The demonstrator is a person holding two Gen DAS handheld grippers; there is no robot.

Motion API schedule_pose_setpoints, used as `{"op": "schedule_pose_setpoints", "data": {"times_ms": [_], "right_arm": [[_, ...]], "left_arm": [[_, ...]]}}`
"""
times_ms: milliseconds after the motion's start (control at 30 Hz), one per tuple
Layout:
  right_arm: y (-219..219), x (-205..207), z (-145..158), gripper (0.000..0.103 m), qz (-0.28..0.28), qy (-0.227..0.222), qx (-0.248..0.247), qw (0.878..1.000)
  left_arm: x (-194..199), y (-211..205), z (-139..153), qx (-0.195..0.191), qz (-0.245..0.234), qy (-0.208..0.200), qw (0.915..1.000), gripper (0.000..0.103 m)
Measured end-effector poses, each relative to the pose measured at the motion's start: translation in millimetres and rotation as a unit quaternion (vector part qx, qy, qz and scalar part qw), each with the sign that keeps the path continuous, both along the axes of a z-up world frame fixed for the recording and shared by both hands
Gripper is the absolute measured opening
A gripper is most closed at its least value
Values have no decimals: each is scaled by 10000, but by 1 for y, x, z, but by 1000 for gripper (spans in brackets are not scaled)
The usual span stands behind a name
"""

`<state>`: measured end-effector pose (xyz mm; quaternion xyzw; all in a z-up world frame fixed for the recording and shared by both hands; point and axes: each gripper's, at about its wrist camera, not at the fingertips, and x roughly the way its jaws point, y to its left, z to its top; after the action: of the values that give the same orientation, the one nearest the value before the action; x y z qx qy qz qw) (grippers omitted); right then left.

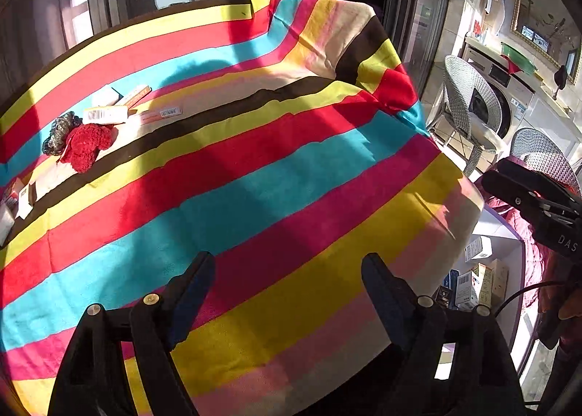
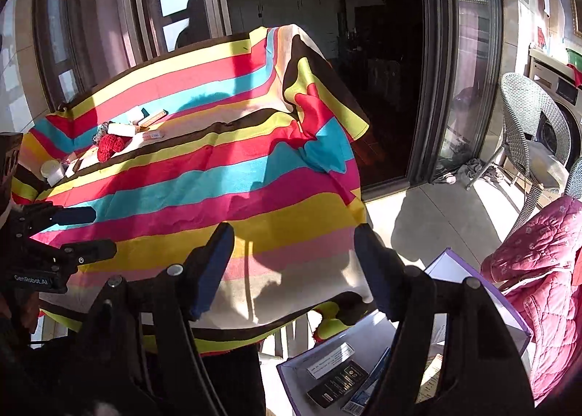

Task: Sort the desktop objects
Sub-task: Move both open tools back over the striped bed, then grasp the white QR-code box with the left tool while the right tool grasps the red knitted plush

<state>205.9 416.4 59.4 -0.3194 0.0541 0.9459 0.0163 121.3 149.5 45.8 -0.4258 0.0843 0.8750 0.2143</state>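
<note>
1. Left wrist view: the left gripper (image 1: 287, 292) hovers with its jaws apart and empty over the striped tablecloth (image 1: 254, 168); the items left to sort, a red woolly thing (image 1: 87, 146), a dark scrunchie (image 1: 58, 134) and small cartons (image 1: 109, 114), lie far off at the cloth's far left
2. Right wrist view: the right gripper (image 2: 294, 263) is also spread wide and holds nothing, poised above a white box (image 2: 483, 288) beside the table that already contains some packets (image 2: 338, 383)
3. I judge the next pick needs a long reach; approach low and take one carton alone
4. Only the right view shows a white jar (image 2: 52, 170); the left shows carton barcodes
</note>
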Motion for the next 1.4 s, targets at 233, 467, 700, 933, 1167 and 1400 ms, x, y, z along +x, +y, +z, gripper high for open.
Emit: {"op": "schedule_pose_setpoints", "data": {"times_ms": [233, 467, 700, 933, 1167, 1400], "right_arm": [[-130, -77, -4, 77, 1615, -294, 365, 9858], [-254, -157, -35, 77, 3002, -797, 656, 9483], [-314, -238, -54, 77, 3283, -1157, 550, 9358], [-338, -317, -54, 80, 3181, -1303, 181, 9389], [-371, -354, -56, 70, 3051, -1181, 440, 9440], [-352, -292, -47, 49, 3282, -1205, 596, 9350]], "left_arm": [[-37, -139, -19, -20, 1729, -53, 9849, 83], [-114, -231, -26, -203, 2937, -67, 9557, 83], [-189, -275, -36, -221, 3371, -289, 9408, 83], [-232, -282, -36, -203, 3472, -401, 9367, 83], [-233, -278, -36, -174, 3493, -108, 9368, 60], [-181, -260, -32, 178, 2917, -178, 9562, 32]]}}
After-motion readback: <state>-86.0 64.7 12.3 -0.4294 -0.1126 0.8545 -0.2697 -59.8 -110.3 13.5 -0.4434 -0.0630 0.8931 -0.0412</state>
